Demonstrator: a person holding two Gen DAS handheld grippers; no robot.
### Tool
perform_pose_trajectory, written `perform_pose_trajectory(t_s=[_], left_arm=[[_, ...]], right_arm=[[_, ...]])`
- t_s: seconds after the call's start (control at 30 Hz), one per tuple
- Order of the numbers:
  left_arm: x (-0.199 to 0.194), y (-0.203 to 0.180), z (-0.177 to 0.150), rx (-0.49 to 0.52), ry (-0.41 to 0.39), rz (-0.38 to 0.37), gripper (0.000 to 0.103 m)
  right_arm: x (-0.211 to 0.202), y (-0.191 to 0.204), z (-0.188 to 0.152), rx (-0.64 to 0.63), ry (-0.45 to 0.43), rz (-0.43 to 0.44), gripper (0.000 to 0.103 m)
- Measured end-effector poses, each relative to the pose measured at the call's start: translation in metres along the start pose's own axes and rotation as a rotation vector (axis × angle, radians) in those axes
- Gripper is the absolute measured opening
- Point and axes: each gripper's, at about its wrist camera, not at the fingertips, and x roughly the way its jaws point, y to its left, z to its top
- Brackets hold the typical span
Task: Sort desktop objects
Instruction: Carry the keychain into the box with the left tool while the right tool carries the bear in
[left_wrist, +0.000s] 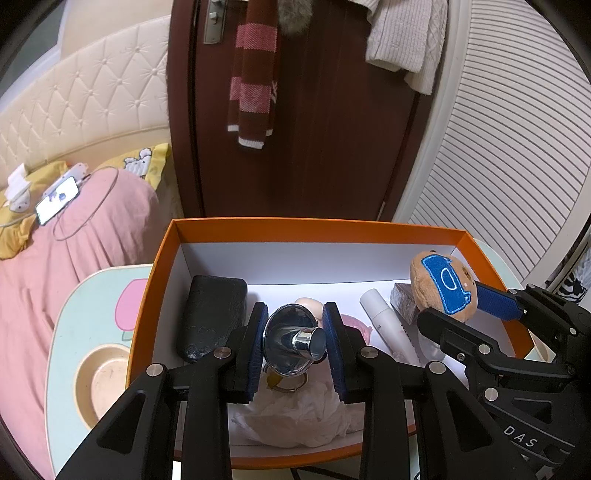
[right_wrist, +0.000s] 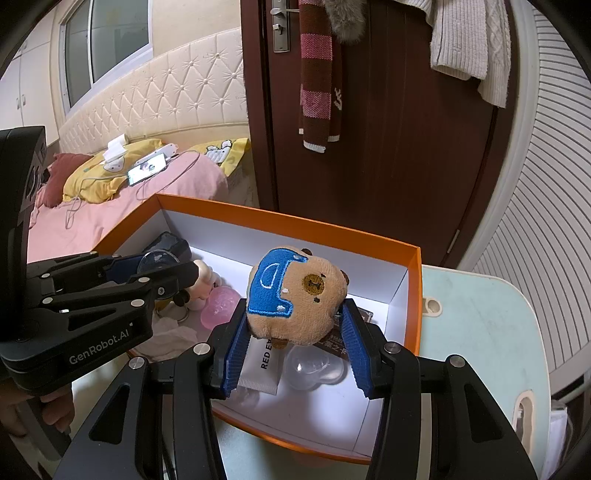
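Observation:
An orange box (left_wrist: 162, 254) with a white inside stands on the small table. My left gripper (left_wrist: 295, 341) is shut on a shiny chrome funnel-shaped part (left_wrist: 293, 341) and holds it over the box. My right gripper (right_wrist: 295, 328) is shut on a brown plush toy with a blue patch (right_wrist: 299, 299), held over the box's right half; the toy also shows in the left wrist view (left_wrist: 443, 290). In the box lie a black case (left_wrist: 212, 315), a white tube (left_wrist: 384, 321), crumpled tissue (left_wrist: 299, 413), a pink ball (right_wrist: 219, 306) and a white sachet (right_wrist: 262, 363).
The pale green table (right_wrist: 480, 332) has a round cup recess (left_wrist: 105, 384) left of the box. A bed with pink cover (left_wrist: 55, 258), a phone (left_wrist: 57, 199) and cables lies to the left. A brown door (left_wrist: 314, 110) stands behind the box.

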Motion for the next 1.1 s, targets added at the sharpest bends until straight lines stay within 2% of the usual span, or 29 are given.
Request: perform_pose_trajectory(t_s=[1.1], left_arm=[[-0.0001, 0.0052, 0.0004, 0.014, 0.003, -0.007, 0.029]], right_arm=[[0.0015, -0.0016, 0.0005, -0.002, 0.005, 0.0, 0.049]])
